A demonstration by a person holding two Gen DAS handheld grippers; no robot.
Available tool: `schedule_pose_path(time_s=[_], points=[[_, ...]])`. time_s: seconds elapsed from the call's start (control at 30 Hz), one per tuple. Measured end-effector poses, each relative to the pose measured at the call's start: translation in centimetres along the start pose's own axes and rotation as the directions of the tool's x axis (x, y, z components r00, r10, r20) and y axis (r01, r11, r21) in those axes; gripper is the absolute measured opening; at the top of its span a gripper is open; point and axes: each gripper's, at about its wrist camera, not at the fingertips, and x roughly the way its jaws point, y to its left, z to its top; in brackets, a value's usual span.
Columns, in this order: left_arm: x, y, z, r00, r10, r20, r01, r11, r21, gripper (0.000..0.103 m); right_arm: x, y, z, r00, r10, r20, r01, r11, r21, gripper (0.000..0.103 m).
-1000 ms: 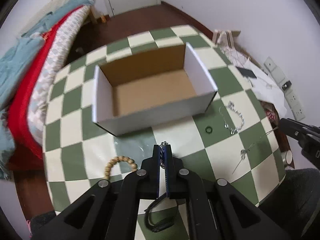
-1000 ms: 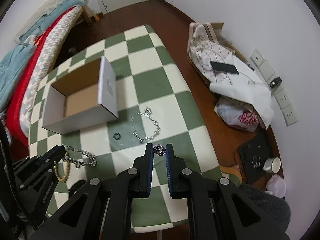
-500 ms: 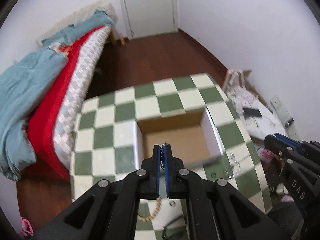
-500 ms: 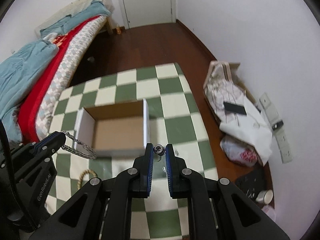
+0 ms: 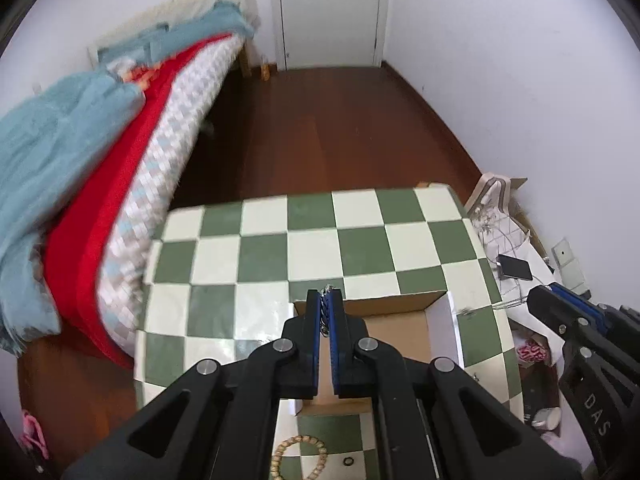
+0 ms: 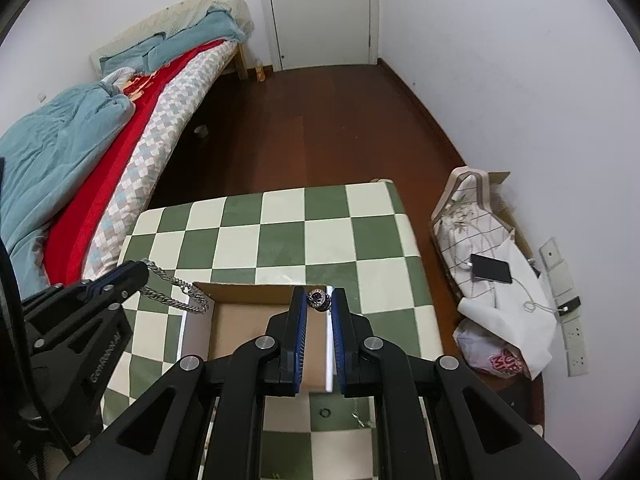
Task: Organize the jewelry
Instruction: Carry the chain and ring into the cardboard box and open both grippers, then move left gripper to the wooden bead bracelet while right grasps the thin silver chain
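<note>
Low at the frame's left, the left gripper [image 6: 138,274] pinches a silver chain [image 6: 176,294] that droops over the near-left corner of the cardboard box [image 6: 240,322]. At centre, the right gripper [image 6: 319,300] clamps a dark ring [image 6: 318,299] above the box.

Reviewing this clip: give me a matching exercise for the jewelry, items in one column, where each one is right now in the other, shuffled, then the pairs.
1. silver chain
2. dark bead
3. wooden bead bracelet
4. small black ring

A. on the checkered table, nearest the camera in the left view
B. in the right gripper
C. on a green square near the cardboard box
D. hanging from the left gripper

1-D, 2-B, 3-A, 4-C
</note>
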Motion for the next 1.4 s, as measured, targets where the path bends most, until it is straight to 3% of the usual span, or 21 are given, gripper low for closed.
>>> schedule_pose_path(time_s=[0.37,0.6,0.63,0.67,0.7,0.73,0.77,0.8,0.87,0.97,1.4], points=[[6.8,1.3,-0.3,0.989,-0.034,-0.142,0.028,0.999,-0.047,0.002,8.9,-0.2,-0.6,0.987,0.04,-0.158,-0.037,0.999,0.021,0.013],[7.6,1.8,0.5,0.986,-0.036,-0.16,0.025,0.997,-0.07,0.008,12.6,-0.2,-0.6,0.967,0.07,-0.244,-0.072,0.997,0.0,0.015],[7.3,1.8,0.6,0.988,-0.021,-0.152,0.011,0.998,-0.066,0.014,13.0,0.0,-0.7,0.963,0.047,-0.265,-0.054,0.998,-0.019,0.017],[7.2,1.8,0.8,0.989,-0.006,-0.147,-0.002,0.998,-0.059,0.022,13.2,0.0,-0.8,0.96,0.042,-0.276,-0.05,0.999,-0.022,0.033],[6.9,1.8,0.9,0.991,0.022,-0.135,-0.029,0.999,-0.046,0.05,13.3,0.0,-1.0,0.959,0.027,-0.282,-0.037,0.999,-0.032,0.06],[6.5,2.0,0.9,0.993,0.035,-0.117,-0.041,0.998,-0.047,0.087,13.2,0.1,-1.1,0.959,0.006,-0.285,-0.02,0.999,-0.049,0.073],[6.0,2.2,0.8,0.994,0.038,-0.102,-0.043,0.998,-0.053,0.099,13.1,0.2,-1.4,0.958,-0.015,-0.286,-0.004,0.998,-0.065,0.085],[5.7,2.4,0.6,0.995,0.05,-0.089,-0.055,0.997,-0.055,0.103,13.0,0.3,-1.7,0.957,-0.029,-0.288,0.008,0.997,-0.075,0.086],[5.3,2.7,0.3,0.992,0.09,-0.086,-0.094,0.995,-0.043,0.103,12.7,0.4,-2.4,0.954,-0.054,-0.295,0.026,0.995,-0.099,0.087],[4.8,3.2,-0.7,0.991,0.121,-0.066,-0.124,0.991,-0.044,0.103,12.4,0.8,-3.6,0.952,-0.085,-0.293,0.049,0.991,-0.125,0.097],[1.0,3.5,-4.7,0.985,0.174,0.008,-0.173,0.984,-0.034,0.103,8.3,1.2,-7.1,0.97,-0.088,-0.227,0.069,0.994,-0.088,0.1]])
